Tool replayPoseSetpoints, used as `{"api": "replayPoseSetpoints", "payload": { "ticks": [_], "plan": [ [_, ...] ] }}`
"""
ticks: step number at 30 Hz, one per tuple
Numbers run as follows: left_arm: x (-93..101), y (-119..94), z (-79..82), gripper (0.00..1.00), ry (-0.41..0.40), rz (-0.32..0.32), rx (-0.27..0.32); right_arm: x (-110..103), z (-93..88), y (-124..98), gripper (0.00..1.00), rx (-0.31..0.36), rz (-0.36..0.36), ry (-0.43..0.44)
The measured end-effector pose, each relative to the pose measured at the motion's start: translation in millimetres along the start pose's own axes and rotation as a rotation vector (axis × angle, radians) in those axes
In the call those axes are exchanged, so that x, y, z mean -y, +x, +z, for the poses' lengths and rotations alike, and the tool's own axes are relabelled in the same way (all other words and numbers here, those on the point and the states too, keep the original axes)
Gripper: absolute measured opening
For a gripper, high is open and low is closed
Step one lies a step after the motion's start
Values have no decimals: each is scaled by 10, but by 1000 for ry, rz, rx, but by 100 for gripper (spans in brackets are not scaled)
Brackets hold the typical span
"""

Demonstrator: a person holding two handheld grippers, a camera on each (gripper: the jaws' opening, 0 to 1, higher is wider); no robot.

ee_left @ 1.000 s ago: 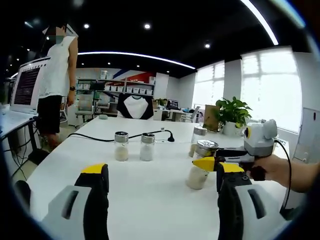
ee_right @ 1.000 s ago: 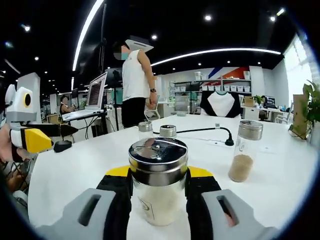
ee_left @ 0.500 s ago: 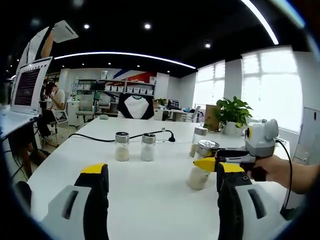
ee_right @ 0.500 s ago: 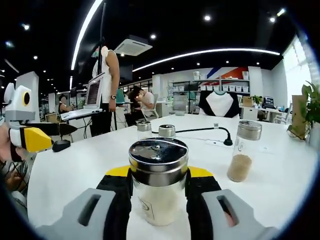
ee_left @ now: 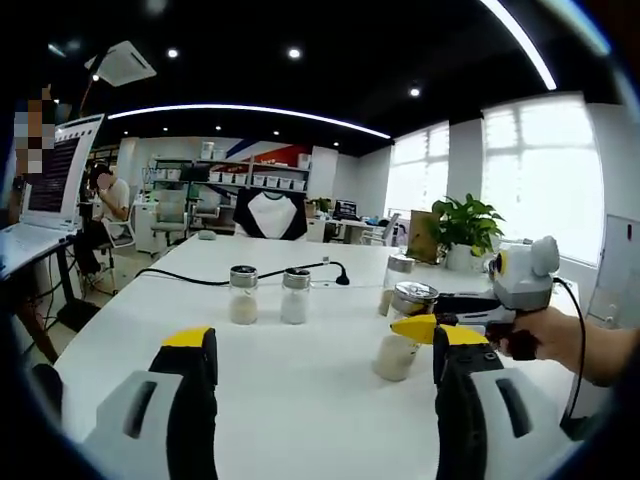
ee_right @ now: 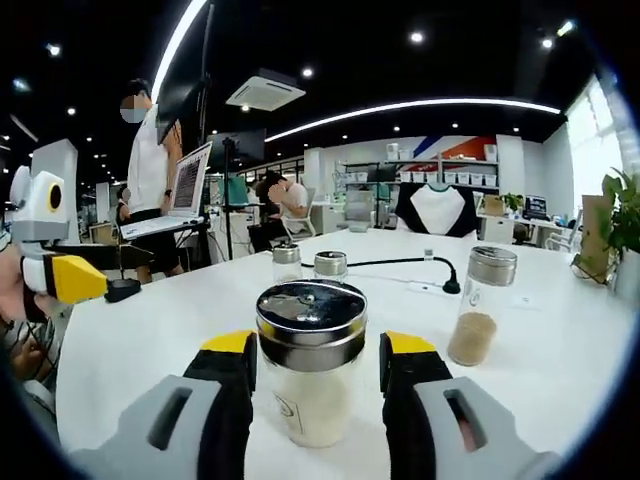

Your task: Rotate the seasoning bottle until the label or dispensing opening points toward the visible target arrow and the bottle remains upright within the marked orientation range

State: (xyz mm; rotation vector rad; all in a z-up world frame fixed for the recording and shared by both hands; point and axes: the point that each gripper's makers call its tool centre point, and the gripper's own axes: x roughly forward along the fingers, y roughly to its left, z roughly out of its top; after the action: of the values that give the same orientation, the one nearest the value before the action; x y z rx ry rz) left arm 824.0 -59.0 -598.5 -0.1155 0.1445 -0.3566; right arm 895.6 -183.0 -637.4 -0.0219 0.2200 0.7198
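The big white table (ee_right: 560,370) held everything, and the seasoning bottle (ee_right: 311,372) with the shiny metal lid stood upright on it, right between the jaws of the right gripper (ee_right: 317,372). Half a second before, those jaws were pressed against the bottle's sides. By this moment they had spread a little, and a thin gap showed on each side of the glass, so the bottle stood on its own. That looked like a let-go after a turn, or a pause to take a new hold. No arrow or mark could be seen on the table, so I cannot tell if the bottle faced the right way.

In the left gripper view, the left gripper (ee_left: 315,352) hung over bare table with its jaws wide apart, holding nothing, well to the side of the seasoning bottle.

Behind the seasoning bottle stood a taller jar of brown powder (ee_right: 474,306), and farther back two small shakers (ee_left: 267,293) by a black cable (ee_right: 400,262)
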Motion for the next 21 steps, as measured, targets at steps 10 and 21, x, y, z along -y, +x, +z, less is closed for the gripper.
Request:
{"api": "replayPoseSetpoints", "payload": {
  "ticks": [10, 21],
  "plan": [
    [6, 1, -3, 94, -2, -1, -1, 29, 14, -207, 49, -14, 23, 20],
    [77, 39, 22, 94, -15, -26, 10, 249, -96, -567, 51, -29, -38, 55]
  ]
}}
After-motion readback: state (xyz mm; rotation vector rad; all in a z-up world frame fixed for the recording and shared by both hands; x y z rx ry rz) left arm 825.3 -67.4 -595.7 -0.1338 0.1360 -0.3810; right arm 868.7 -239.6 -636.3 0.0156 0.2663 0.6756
